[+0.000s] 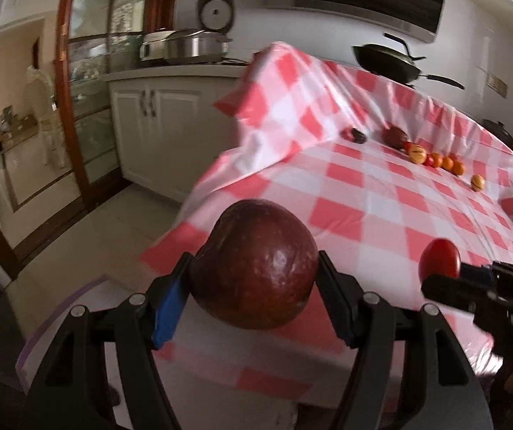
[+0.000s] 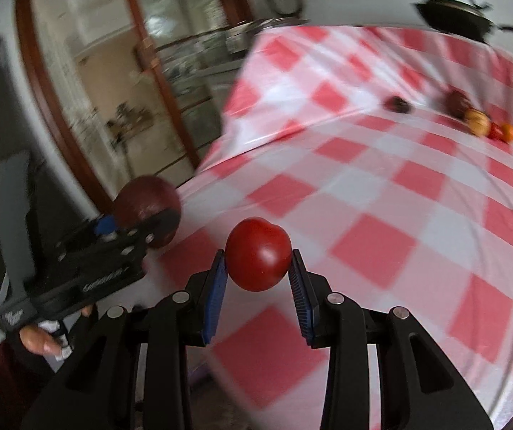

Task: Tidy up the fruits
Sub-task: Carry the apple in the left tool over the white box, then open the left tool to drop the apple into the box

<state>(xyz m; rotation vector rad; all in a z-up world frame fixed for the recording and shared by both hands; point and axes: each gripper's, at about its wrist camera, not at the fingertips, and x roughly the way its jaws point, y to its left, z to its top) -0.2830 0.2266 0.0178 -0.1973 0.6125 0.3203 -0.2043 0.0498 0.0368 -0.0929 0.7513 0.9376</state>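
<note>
Clamped between the left gripper's (image 1: 254,279) pads, a dark fruit (image 1: 256,265) rides above the checked cloth (image 1: 381,208), while the right gripper (image 2: 258,272) pinches a red fruit (image 2: 258,253), both seemingly bound for the far row (image 1: 439,161) (sorted along the fold).

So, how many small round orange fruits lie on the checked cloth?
3 clearly: first, second and third, side by side in the far row on the red-and-white checked cloth. More may be hidden behind them.
</note>
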